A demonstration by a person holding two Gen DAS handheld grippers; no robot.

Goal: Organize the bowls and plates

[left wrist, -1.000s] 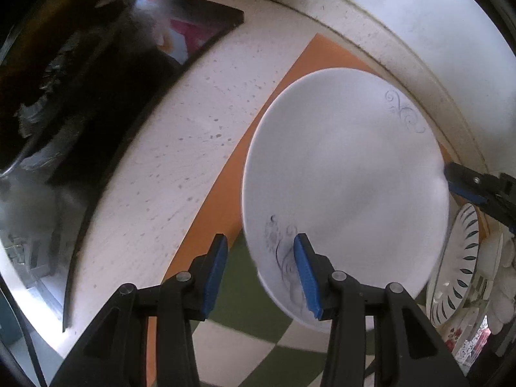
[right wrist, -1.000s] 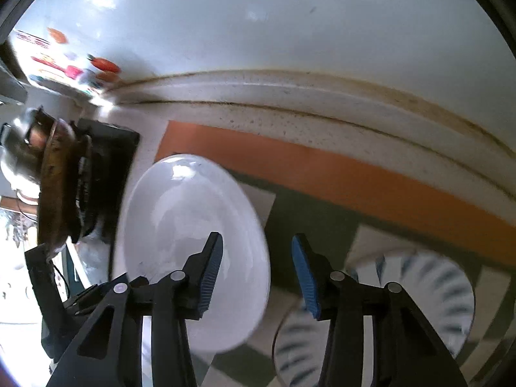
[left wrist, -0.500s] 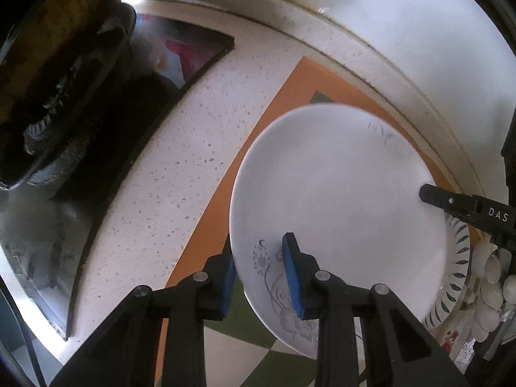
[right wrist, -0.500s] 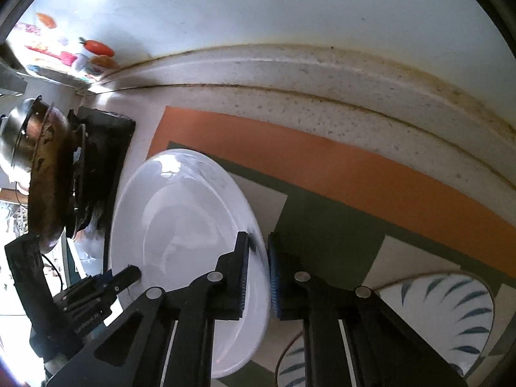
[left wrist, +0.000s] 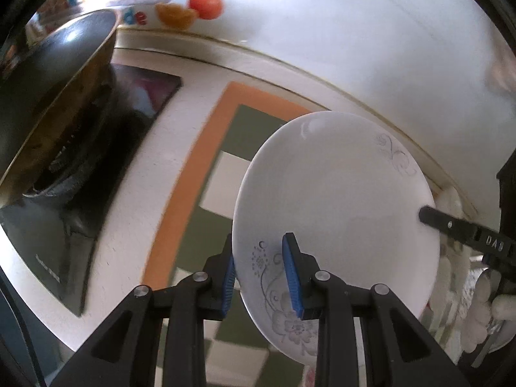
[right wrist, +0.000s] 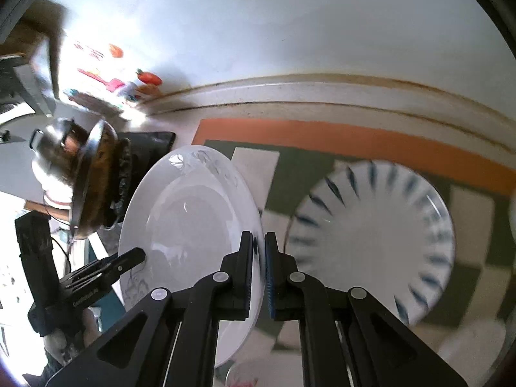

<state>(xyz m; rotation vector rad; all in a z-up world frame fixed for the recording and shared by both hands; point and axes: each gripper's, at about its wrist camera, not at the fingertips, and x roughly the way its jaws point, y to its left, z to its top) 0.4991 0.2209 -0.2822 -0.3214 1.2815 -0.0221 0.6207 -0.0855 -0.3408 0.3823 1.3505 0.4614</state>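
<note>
- Left gripper (left wrist: 262, 275) clamps near rim of white floral plate (left wrist: 335, 222).
- Right gripper (right wrist: 259, 272) clenched on opposite rim.
- Plate held tilted above checked mat (left wrist: 219, 161); blue-striped plate (right wrist: 371, 235) lies on mat.

White crockery over a checked mat.
White plate (left wrist: 335, 213) with faint grey flower scrolls; second plate (right wrist: 371, 242) white with dark blue rim dashes; mat (left wrist: 225, 148) green-and-cream checks, orange border; gripper pads (left wrist: 292, 277) blue.

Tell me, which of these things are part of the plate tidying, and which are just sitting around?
Part of the job:
white floral plate, gripped by left gripper and right gripper
blue-striped plate

Just lying about:
wok
checked mat
fruit stickers
</note>
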